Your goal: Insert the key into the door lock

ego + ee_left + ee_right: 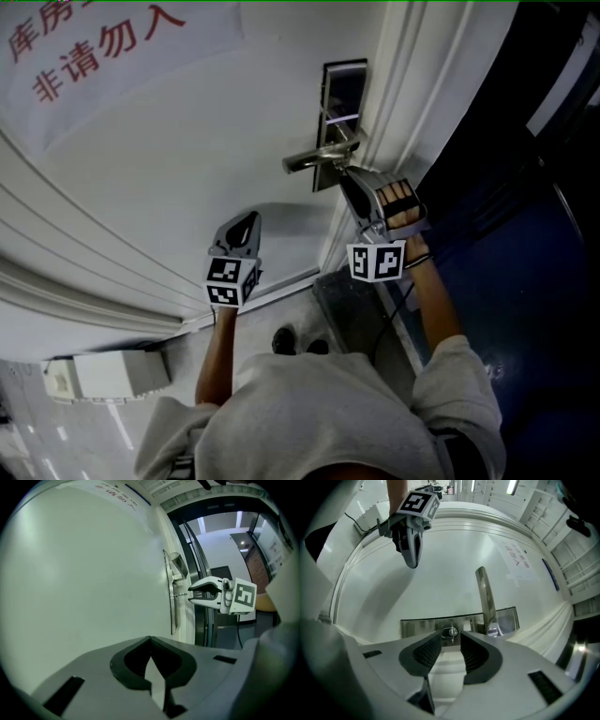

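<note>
A steel lock plate [339, 122] with a lever handle [314, 159] sits on the white door. A small key [451, 632] stands in the keyhole below the handle; in the left gripper view the key [180, 594] sticks out of the plate. My right gripper [451, 641] is open, its pads on either side of the key and just short of it, touching nothing. Seen from the left, the right gripper [191, 594] points level at the plate. My left gripper [246, 220] hangs shut and empty by the door, left of the lock.
A paper sign with red characters [103, 47] is taped to the door at upper left. The moulded door frame [422, 84] runs right of the lock, with a dark blue surface [525, 281] beyond it. A white box [108, 375] lies on the floor at lower left.
</note>
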Tool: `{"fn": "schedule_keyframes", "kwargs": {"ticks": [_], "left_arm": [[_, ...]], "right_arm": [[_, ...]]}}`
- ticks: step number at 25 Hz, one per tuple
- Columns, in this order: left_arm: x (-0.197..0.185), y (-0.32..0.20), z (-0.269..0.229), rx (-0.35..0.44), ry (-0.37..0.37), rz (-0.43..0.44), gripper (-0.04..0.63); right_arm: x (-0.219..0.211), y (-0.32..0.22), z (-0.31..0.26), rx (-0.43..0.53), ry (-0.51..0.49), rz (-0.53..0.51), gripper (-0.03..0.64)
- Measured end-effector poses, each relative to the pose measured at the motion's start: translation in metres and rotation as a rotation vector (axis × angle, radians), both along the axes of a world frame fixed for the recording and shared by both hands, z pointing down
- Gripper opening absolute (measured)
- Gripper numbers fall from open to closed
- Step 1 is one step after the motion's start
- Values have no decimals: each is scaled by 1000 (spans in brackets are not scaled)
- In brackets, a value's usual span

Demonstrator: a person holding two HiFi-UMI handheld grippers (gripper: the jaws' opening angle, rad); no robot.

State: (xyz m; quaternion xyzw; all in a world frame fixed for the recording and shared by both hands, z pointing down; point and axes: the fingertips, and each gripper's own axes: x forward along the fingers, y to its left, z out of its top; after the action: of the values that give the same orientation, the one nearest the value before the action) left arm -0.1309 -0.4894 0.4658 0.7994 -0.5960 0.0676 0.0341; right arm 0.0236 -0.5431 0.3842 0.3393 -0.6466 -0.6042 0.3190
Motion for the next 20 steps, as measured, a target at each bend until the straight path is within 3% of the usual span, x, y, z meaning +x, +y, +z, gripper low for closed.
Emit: {"fn": "schedule_keyframes", "kwargs": {"ticks": [6, 9, 14, 17, 20], "left_arm": [[12, -1, 2, -3, 1, 29, 17], [18, -1, 2, -3, -1, 45, 17], [24, -2, 2, -3, -2, 59, 17], [28, -3, 2, -5, -1, 68, 17], [33, -5, 3, -5, -1, 83, 17]], "right_arm": [[15, 11, 3, 11, -9, 20, 117], [20, 15, 7, 21, -9, 22, 32], [25, 18, 13, -13, -18, 34, 25], [31, 20, 12, -55, -77, 49, 25], [39, 21, 11, -152, -211, 73, 23]]}}
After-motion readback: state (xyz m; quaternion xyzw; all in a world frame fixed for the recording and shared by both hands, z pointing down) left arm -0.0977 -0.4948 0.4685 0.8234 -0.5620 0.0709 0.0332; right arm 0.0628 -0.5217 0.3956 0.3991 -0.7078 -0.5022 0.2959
